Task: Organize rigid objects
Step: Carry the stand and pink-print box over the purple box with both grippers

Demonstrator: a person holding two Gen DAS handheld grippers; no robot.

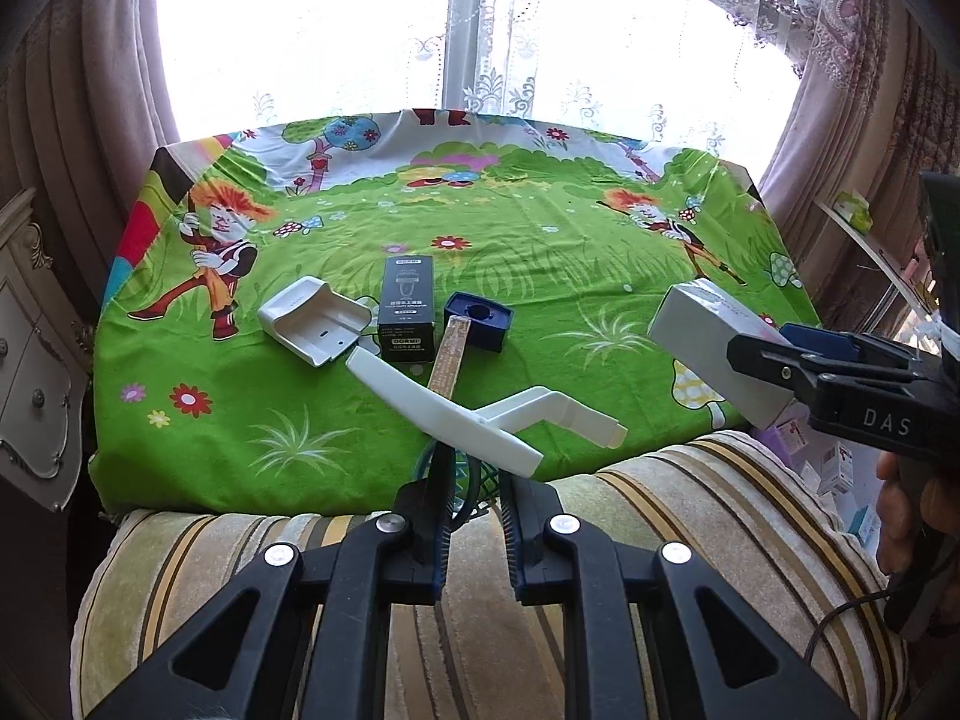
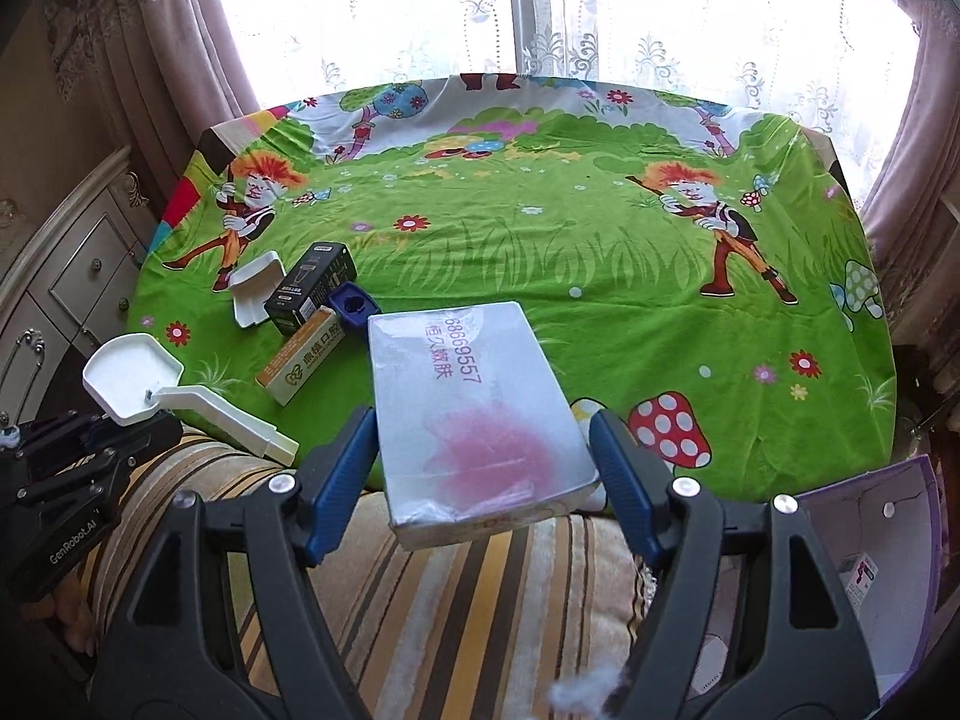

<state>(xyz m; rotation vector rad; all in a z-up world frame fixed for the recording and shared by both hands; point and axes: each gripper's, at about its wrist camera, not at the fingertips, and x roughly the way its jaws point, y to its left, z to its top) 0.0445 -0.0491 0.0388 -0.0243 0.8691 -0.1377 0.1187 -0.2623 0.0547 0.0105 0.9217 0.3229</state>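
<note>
The right wrist view alone shows the printed top of the grey box (image 2: pixel 474 414), its red digits and pink blotch, clamped between the right gripper (image 2: pixel 483 474) and held over the near edge of the green cartoon tablecloth (image 2: pixel 540 252). The left wrist view shows that gripper side-on, tilted up toward the table. The left gripper (image 1: pixel 474 516) is closed on the white scoop (image 1: pixel 456 408), held above the striped cushion (image 1: pixel 690 498), beside the black box (image 1: pixel 408 306), narrow orange box (image 2: pixel 300 363) and blue holder (image 1: pixel 479 321).
</note>
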